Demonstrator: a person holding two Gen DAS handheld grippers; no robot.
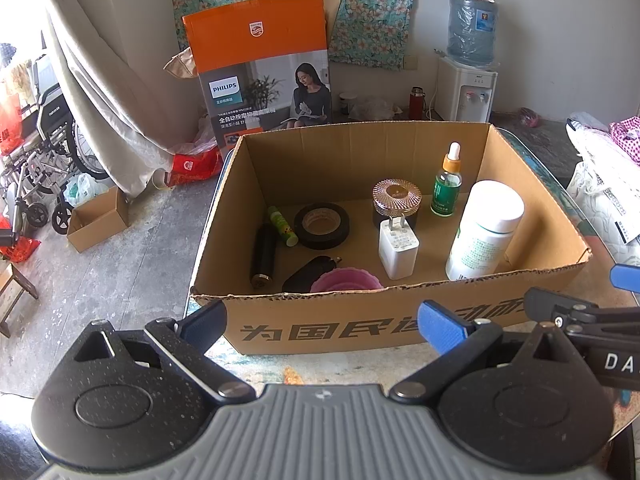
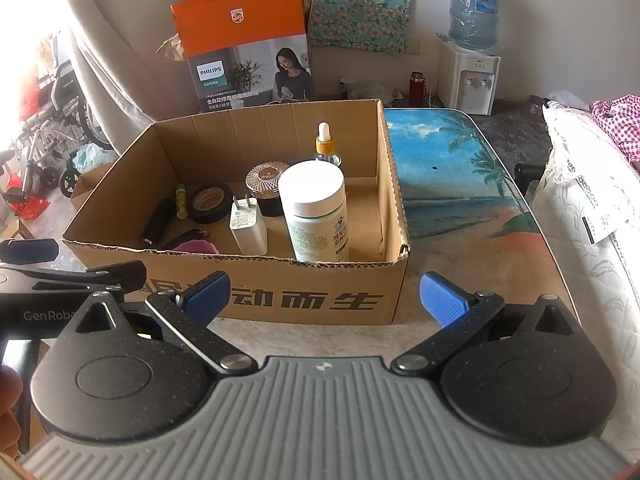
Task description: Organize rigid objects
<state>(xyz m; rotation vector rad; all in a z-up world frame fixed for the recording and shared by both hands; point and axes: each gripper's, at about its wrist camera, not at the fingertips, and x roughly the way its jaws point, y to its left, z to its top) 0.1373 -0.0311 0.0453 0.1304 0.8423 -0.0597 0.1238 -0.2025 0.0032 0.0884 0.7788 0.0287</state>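
Both grippers hang just short of the cardboard box's near wall, side by side. Left gripper (image 1: 322,328) has its blue pads spread wide with nothing between them; right gripper (image 2: 324,300) is likewise wide open and empty.

Ahead of the fingers, the cardboard box (image 1: 360,320) sits on a table with a beach-scene top (image 2: 460,184), and every loose item in view is already inside it. Closest beyond the near wall, from the left gripper's view, are a pink ribbed cup (image 1: 346,280), a dark flat object (image 1: 308,274) I cannot identify, and a black cylinder (image 1: 263,254). Farther in lie a small green tube (image 1: 282,226) and a roll of black tape (image 1: 322,225). A white plug adapter (image 1: 398,248) stands mid-box, with a dark jar with a copper lid (image 1: 397,200) just behind it. Toward the right side stand a white-capped bottle (image 1: 486,232) and, behind it, a green dropper bottle (image 1: 447,188).

Judging by this, the gathering looks largely done: the table surface to the right of the right gripper shows nothing left to collect. What may remain is tidying within the box.
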